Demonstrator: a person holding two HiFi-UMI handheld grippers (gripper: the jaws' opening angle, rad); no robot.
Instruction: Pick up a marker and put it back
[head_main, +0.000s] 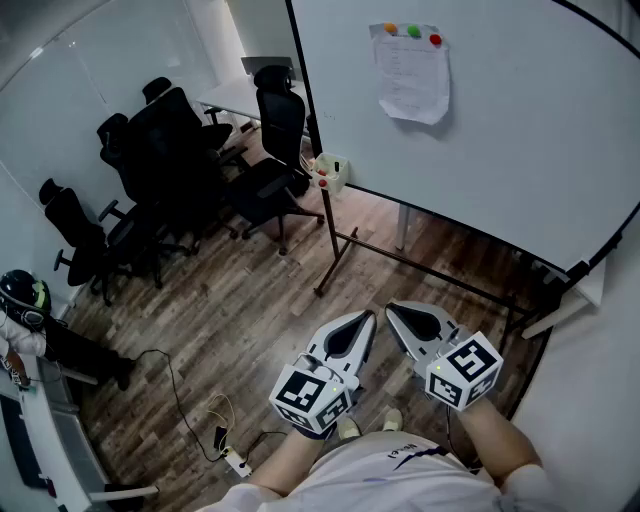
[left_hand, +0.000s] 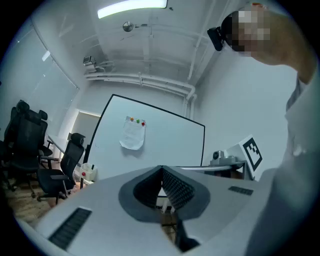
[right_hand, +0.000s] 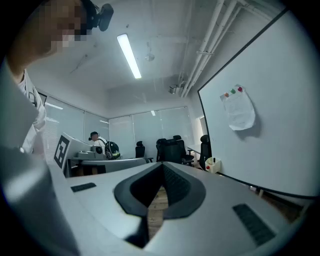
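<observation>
A small white holder (head_main: 331, 173) with markers in it hangs at the left edge of the whiteboard (head_main: 500, 130); it also shows in the left gripper view as the holder (left_hand: 86, 172) and in the right gripper view as the holder (right_hand: 213, 164). Both grippers are held side by side over the wooden floor, well short of the board. My left gripper (head_main: 370, 317) is shut with nothing between its jaws, its tips meeting (left_hand: 161, 168). My right gripper (head_main: 391, 308) is likewise shut and empty (right_hand: 162, 165). Both point roughly level toward the board.
A sheet of paper (head_main: 412, 75) is pinned to the board with three coloured magnets. Several black office chairs (head_main: 180, 170) stand to the left. The board's stand legs (head_main: 335, 255) cross the floor ahead. A power strip and cable (head_main: 225, 445) lie near my feet. A person (right_hand: 94, 136) sits far behind.
</observation>
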